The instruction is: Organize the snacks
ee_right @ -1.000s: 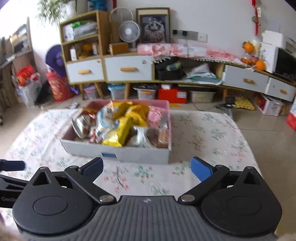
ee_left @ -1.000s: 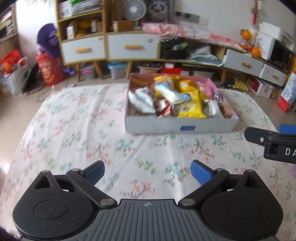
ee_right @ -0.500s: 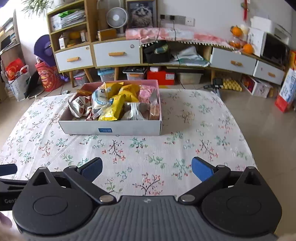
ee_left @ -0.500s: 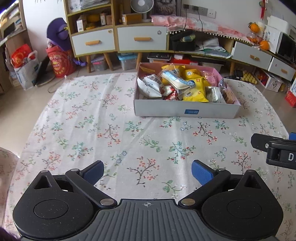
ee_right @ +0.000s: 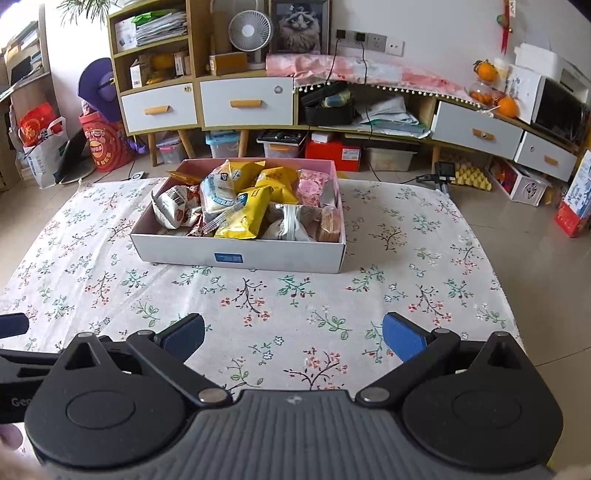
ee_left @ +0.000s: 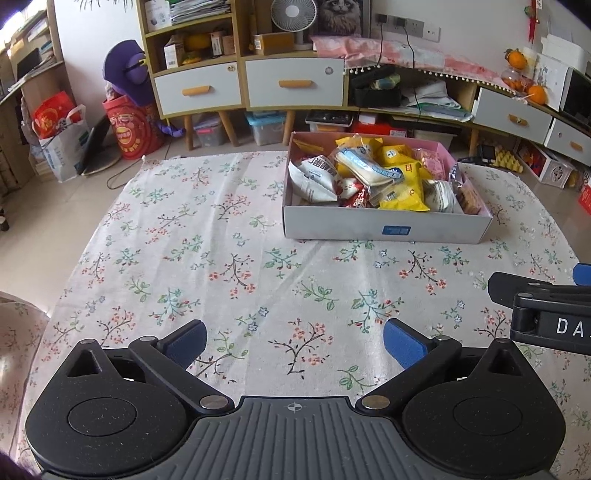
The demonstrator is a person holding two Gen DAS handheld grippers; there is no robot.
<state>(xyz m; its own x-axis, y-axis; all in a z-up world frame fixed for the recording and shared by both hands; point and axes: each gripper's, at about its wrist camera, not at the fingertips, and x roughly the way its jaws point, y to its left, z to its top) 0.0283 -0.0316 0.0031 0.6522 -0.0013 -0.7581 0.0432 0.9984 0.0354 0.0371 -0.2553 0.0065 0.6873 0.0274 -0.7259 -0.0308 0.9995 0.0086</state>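
Observation:
A shallow white cardboard box point(ee_left: 384, 229) point(ee_right: 240, 254) with a pink lining sits on the flowered tablecloth at the far side of the table. It is piled with several snack packets: yellow bags point(ee_left: 402, 181) point(ee_right: 245, 214), white wrappers point(ee_left: 314, 177) point(ee_right: 171, 206) and a pink pack point(ee_right: 312, 186). My left gripper point(ee_left: 295, 343) hangs open over the near cloth, well short of the box, nothing between its blue pads. My right gripper point(ee_right: 293, 338) is also open and empty near the front edge. The right gripper's black body shows at the right edge of the left wrist view.
The flowered tablecloth point(ee_left: 207, 258) point(ee_right: 406, 266) covers the table. Behind it stand wooden cabinets with white drawers point(ee_right: 247, 101), storage bins on the floor, a fan point(ee_right: 245, 31) and red bags point(ee_left: 127, 127) at the left.
Both grippers have pulled back and up from the box, which now sits farther away in both views. Both stay open and empty.

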